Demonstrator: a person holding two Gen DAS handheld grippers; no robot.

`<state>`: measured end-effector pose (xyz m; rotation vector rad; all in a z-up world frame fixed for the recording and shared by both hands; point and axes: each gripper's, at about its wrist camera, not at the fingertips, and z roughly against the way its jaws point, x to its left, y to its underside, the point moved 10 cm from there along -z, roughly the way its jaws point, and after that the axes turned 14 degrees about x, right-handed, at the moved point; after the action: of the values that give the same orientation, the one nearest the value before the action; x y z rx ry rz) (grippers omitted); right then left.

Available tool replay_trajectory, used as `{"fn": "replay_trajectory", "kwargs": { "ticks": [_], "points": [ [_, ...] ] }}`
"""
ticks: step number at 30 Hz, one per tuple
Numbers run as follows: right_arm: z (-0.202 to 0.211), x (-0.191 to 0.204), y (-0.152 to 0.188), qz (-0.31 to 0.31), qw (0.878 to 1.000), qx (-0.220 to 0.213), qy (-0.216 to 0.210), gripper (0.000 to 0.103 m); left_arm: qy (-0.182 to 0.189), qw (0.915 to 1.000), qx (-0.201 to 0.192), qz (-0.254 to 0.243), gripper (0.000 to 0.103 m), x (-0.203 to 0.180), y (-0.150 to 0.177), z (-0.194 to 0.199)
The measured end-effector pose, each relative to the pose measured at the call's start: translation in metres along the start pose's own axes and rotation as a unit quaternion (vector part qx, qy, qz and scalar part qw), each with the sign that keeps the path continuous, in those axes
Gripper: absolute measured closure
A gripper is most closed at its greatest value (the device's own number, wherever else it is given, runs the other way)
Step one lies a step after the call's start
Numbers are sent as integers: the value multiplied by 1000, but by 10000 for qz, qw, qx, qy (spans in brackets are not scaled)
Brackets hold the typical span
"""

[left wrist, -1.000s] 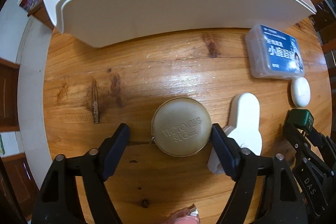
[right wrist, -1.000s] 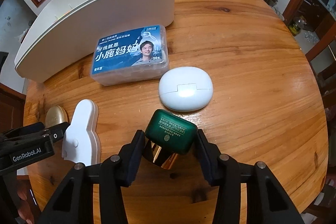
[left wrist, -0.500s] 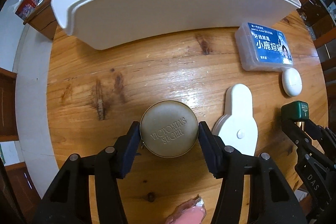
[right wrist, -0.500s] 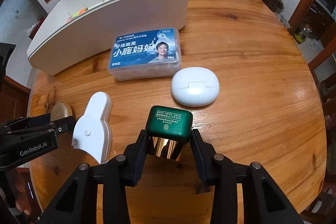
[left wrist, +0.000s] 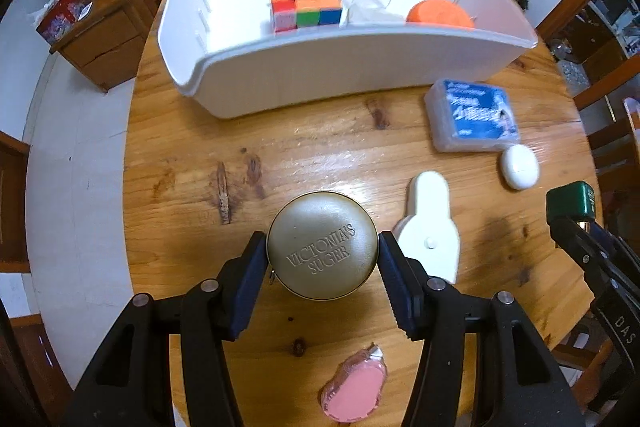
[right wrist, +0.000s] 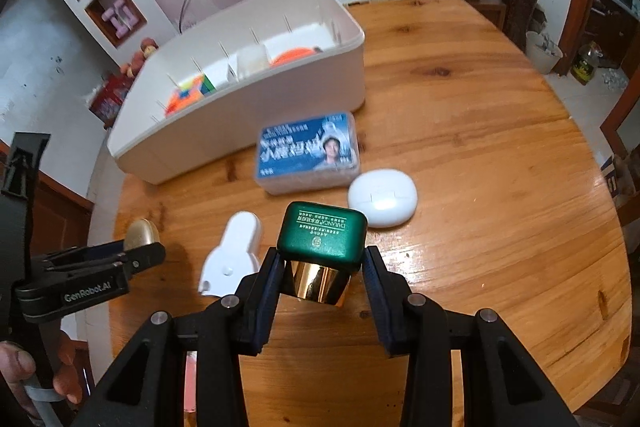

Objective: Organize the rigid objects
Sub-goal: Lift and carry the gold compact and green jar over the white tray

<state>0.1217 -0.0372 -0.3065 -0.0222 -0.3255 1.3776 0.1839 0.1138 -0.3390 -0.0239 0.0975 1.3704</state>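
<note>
Left tool (left wrist: 322,263) clamped on round gold tin (left wrist: 322,245); right tool (right wrist: 320,281) clamped on green-capped jar (right wrist: 321,249).

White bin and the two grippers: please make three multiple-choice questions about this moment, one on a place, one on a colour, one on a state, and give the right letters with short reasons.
1. Where is the colour cube?
A. inside the white bin
B. on the table
C. in a gripper

2. What colour is the cap of the jar in the right gripper?
A. red
B. green
C. white

3. What is the left gripper doing?
A. standing open
B. clamping the round tin
C. holding the blue-label box

Key: 1 A, the cube sits behind the bin wall. 2 B, green cap over gold body. 3 B, both pads press the tin's sides.
</note>
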Motion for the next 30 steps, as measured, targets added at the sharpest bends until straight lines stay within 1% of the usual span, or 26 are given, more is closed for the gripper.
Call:
{"fn": "replay_trajectory", "kwargs": {
  "ticks": [4,6,9,14,16,17,20,21,22,25,27,30],
  "points": [
    [22,7,-11,128,9997,-202,-85,62,2,9997,-238,-103,44,-3,-11,36],
    [35,15,-21,230,9991,-326,-127,62,24,9993,-360,-121,44,0,-21,52],
    [56,27,-35,396,9977,-534,-164,62,-28,9978,-650,-153,44,6,-40,90],
    [98,51,-83,730,9922,-1008,-109,62,-10,9931,-1168,-56,44,21,-88,152],
    [119,62,-108,855,9887,-1224,-122,62,-27,9900,-1407,-31,44,25,-106,178],
    [126,64,-116,888,9875,-1293,-123,62,-46,9881,-1538,-24,44,27,-119,192],
    [156,76,-154,1039,9814,-1614,-45,62,-33,9838,-1795,11,44,27,-149,221],
    [162,78,-162,1071,9797,-1694,-16,62,-29,9826,-1859,19,44,27,-156,225],
    [171,82,-176,1127,9769,-1817,36,62,-49,9812,-1929,17,44,26,-165,232],
    [185,89,-204,1209,9729,-1971,89,62,-117,9794,-2016,13,44,22,-184,238],
    [189,95,-222,1284,9706,-2032,149,62,-94,9780,-2083,30,44,20,-199,238],
    [185,101,-248,1369,9690,-2040,279,62,-140,9790,-2032,53,44,18,-218,230]
  ]
}}
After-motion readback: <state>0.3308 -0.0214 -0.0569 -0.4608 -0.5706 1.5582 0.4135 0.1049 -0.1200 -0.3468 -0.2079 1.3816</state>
